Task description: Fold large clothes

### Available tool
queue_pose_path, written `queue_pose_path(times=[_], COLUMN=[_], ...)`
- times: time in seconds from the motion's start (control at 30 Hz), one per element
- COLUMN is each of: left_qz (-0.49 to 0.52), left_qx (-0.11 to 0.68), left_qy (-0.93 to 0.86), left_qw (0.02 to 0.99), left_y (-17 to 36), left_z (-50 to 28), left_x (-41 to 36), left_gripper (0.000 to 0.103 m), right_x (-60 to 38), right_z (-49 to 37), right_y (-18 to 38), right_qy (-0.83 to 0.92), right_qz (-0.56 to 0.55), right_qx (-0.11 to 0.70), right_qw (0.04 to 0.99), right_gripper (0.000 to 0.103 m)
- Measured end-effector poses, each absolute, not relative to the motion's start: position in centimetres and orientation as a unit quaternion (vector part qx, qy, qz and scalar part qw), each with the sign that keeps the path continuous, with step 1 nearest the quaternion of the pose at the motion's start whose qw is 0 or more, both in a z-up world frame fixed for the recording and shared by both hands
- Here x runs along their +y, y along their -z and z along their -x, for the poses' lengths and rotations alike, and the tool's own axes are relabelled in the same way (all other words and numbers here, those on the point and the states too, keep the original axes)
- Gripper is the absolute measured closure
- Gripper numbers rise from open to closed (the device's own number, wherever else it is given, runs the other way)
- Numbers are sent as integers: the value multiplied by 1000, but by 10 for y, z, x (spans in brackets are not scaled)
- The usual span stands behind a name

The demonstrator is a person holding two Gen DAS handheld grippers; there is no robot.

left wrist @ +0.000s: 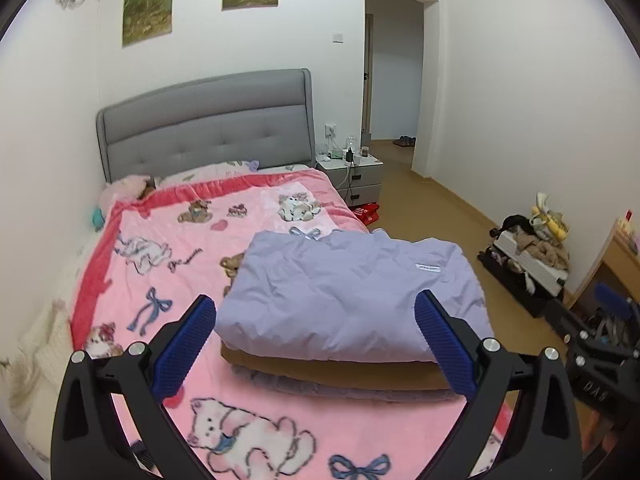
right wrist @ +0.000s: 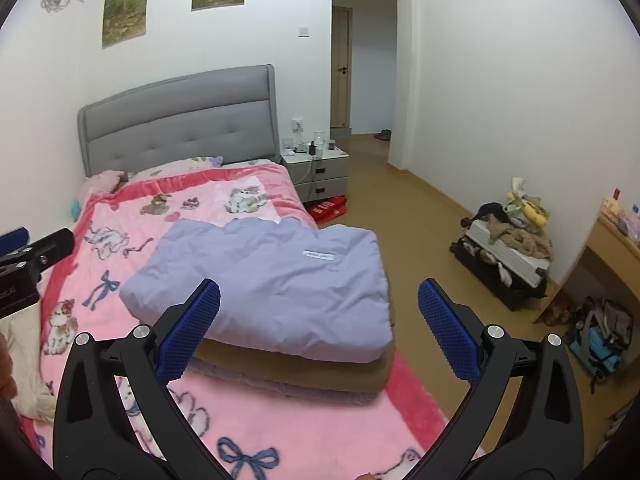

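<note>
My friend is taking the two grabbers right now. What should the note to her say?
Left gripper: open, holding nothing, hovering before the stack.
Right gripper: open, holding nothing too.
The lilac garment lies folded on top of a brown one and a grey one, all on the pink blanket near the bed's foot.
Done: this stack looks folded.
Left: no other unfolded large garment shows on the bed; clothes heaped on the suitcase might be next.
</note>
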State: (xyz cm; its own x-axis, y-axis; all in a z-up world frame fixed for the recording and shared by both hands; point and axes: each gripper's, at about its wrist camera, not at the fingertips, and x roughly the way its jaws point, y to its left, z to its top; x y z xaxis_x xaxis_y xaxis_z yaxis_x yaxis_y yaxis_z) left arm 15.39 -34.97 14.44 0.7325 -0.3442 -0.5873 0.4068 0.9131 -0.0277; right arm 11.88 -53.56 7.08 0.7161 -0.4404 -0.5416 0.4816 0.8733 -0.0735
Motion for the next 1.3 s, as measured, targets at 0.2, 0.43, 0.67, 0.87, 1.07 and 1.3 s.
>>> queue_pose_path(times=[0.2, 0.43, 0.67, 0.87, 1.07, 1.3], left_qz=[-51, -73, -77, -82, -89, -88], left_qx=[313, 319, 325, 321, 323, 323], left_qy=[208, 228, 241, 240, 242, 240], left_qw=[925, 917, 911, 912, 911, 911], left_y=[-144, -139, -137, -137, -138, -138], left_z=[-155, -150, -148, -146, -143, -144], left_x=[-348, -356, -362, -364, -367, -369], left_gripper=[5, 5, 5, 5, 5, 5], right_x=[-519, -512, -512, -513, -514, -511], right_z=[-123, -126, -123, -122, -120, -114], right_y=[-72, -72, -74, -74, -74, -73], right_qy=[244, 241, 243, 247, 250, 253], right_qz=[-4, 12, 18, 14, 10, 9], right_qx=[284, 287, 291, 290, 290, 290], right_qw=[927, 927, 925, 925, 924, 923], right_gripper=[8, 8, 8, 8, 8, 8])
